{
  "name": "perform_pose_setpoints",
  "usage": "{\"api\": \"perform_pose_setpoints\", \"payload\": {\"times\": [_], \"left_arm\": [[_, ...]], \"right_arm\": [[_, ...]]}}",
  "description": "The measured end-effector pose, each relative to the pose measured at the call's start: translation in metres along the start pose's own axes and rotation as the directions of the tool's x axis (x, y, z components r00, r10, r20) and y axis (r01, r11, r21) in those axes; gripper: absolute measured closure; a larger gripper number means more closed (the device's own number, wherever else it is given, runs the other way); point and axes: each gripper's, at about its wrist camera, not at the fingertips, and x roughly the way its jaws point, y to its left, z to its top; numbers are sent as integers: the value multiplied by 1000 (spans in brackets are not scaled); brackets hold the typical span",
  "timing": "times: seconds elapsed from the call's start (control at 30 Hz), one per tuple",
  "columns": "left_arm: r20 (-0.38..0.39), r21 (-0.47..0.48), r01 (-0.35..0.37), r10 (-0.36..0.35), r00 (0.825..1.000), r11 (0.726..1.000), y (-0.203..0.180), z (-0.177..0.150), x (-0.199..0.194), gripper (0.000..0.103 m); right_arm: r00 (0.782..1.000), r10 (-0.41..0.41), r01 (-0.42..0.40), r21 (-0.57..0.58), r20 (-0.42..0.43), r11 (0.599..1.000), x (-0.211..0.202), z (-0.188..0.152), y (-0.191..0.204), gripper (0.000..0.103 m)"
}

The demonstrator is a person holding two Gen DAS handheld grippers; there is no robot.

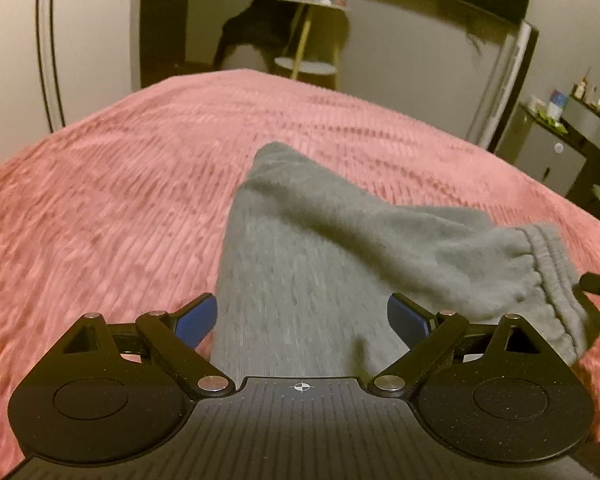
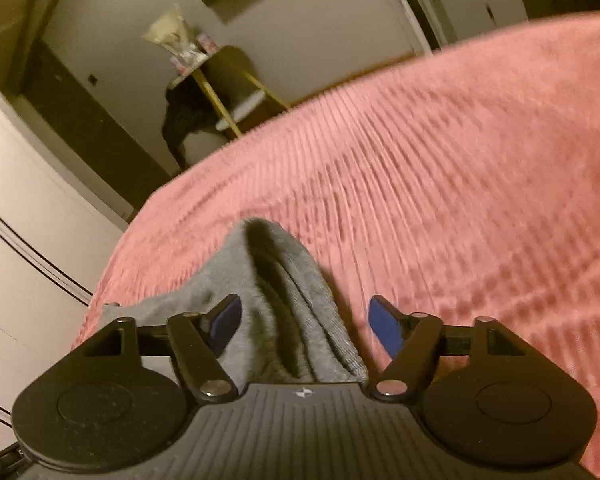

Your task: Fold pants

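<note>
Left wrist view: both the left claw (image 1: 302,318) and right claw (image 2: 305,326) gape over grey sweatpants (image 1: 300,248) on the pink bedspread (image 1: 120,184), so pinching comes next.

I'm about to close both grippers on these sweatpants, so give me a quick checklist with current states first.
1. Left gripper open: ok.
2. Right gripper open: ok.
3. Grey pants between the left fingers: ok.
4. Pants fabric between the right fingers: ok, bunched into ridges.
5. Pants lying flat on the pink bedspread: not ok, rumpled near the elastic band.
6. Single or double layer in each grip: cannot tell.
</note>
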Motion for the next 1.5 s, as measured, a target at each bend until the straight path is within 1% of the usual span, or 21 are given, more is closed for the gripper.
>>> {"api": "perform_pose_setpoints", "payload": {"times": [0.1,0.2,0.23,0.27,0.3,0.43,0.53,0.6,0.63,0.73,0.83,0.9,1.07,1.17,1.2,1.3,1.33,1.37,1.43,1.47,1.5], "left_arm": [[-84,-66,12,-17,996,998,20,2,21,7],[-133,-131,49,-67,989,990,40,0,34,7],[-142,-156,75,-97,985,985,44,-1,37,7],[-148,-169,90,-116,982,981,47,-1,38,8],[-152,-171,98,-124,981,980,49,-2,39,8],[-142,-133,105,-124,982,986,51,-3,40,17],[-111,-118,74,-88,990,990,58,2,33,17],[-104,-122,69,-82,991,990,61,7,29,18],[-109,-128,82,-96,989,988,62,9,27,16],[-189,-107,131,-149,970,986,55,9,34,7],[-266,-81,184,-199,943,980,45,4,54,10],[-267,-82,165,-181,946,983,42,1,62,20],[-210,-93,197,-213,954,976,47,0,55,62],[-146,-209,253,-286,947,945,76,-3,45,72],[-126,-249,264,-301,945,932,86,-6,44,73],[-115,-336,211,-263,958,918,116,-15,43,73],[-114,-356,197,-251,961,914,122,-19,42,73],[-114,-373,187,-245,963,909,127,-21,40,67],[-119,-363,166,-222,968,917,128,-19,36,53],[-123,-333,158,-209,970,929,125,-17,32,47],[-126,-293,143,-186,974,946,119,-13,28,45]], "right_arm": [[996,61,-58,36,-72,998,16,-3,-12,21],[976,154,-141,93,-152,986,31,-6,-20,24],[969,190,-171,125,-160,977,36,-6,-24,30],[966,208,-188,135,-154,973,38,-6,-26,51],[970,200,-184,121,-138,976,38,-7,-24,61],[971,212,-202,101,-113,974,34,-10,-4,68],[932,345,-330,133,-108,935,26,-14,18,70],[921,380,-369,121,-87,921,27,-17,24,70],[929,362,-353,116,-79,929,30,-18,22,70],[980,189,-183,96,-61,978,38,-20,7,69],[975,210,-196,170,-68,966,40,-19,-11,68],[977,201,-190,135,-72,972,37,-19,-5,67],[981,180,-175,68,-72,982,36,-15,5,67],[981,187,-185,45,-58,982,28,-15,19,70],[971,236,-231,78,-51,970,20,-15,16,71],[904,428,-410,238,-26,881,22,-18,3,71],[900,434,-413,256,-31,874,27,-20,-2,71],[917,395,-374,238,-48,896,33,-22,-4,71],[970,226,-216,120,-83,969,45,-24,-1,68],[983,158,-152,68,-94,986,50,-25,1,66],[983,162,-157,54,-90,986,50,-25,2,62]]}}
